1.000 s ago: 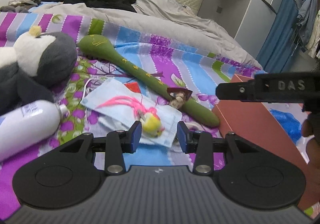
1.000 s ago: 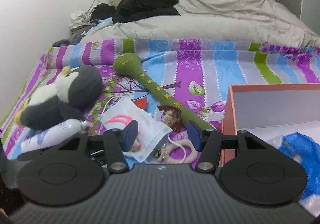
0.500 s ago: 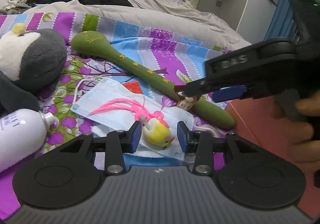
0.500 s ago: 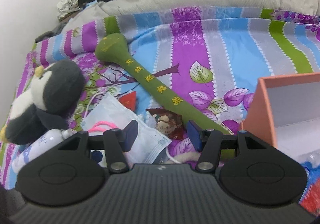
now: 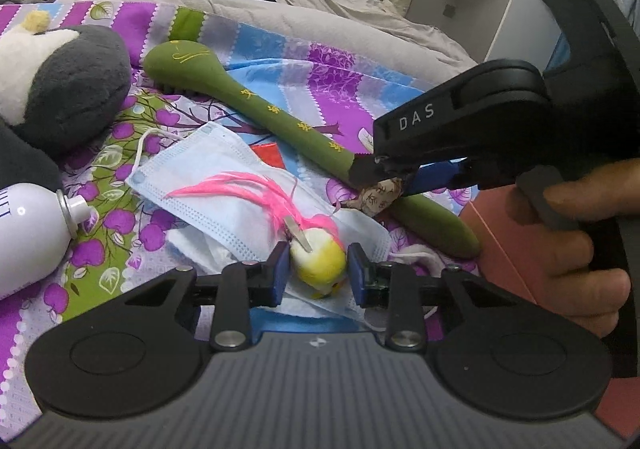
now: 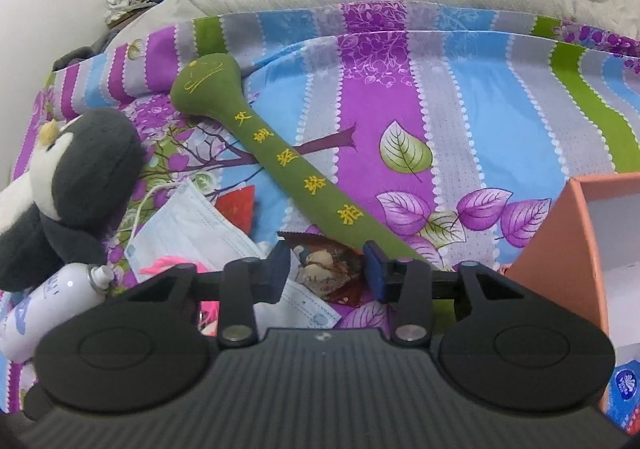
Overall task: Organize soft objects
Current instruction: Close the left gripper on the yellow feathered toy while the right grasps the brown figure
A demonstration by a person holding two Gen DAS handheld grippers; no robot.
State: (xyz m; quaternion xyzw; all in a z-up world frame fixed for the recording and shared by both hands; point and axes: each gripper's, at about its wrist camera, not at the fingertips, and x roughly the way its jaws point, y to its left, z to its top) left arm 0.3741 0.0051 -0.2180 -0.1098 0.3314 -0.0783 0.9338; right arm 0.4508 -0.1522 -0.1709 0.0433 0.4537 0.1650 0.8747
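Observation:
A small yellow bird toy with pink feathers lies on a blue face mask. My left gripper straddles it, jaws closing, and both pads touch its sides. A small brown-haired doll in a red wrapper lies beside the long green plush mallet. My right gripper stands over the doll with its jaws closing; the doll is between them with a sliver of gap at the right pad. In the left wrist view the right gripper reaches in from the right, held by a hand.
A grey and white plush penguin and a white spray bottle lie at the left on the striped bedspread. An orange box stands at the right. Grey bedding and dark clothes are heaped at the headboard.
Both grippers came down and forward onto the bed. The left jaws narrowed onto the bird toy. The right gripper moved over the doll and its jaws narrowed around it.

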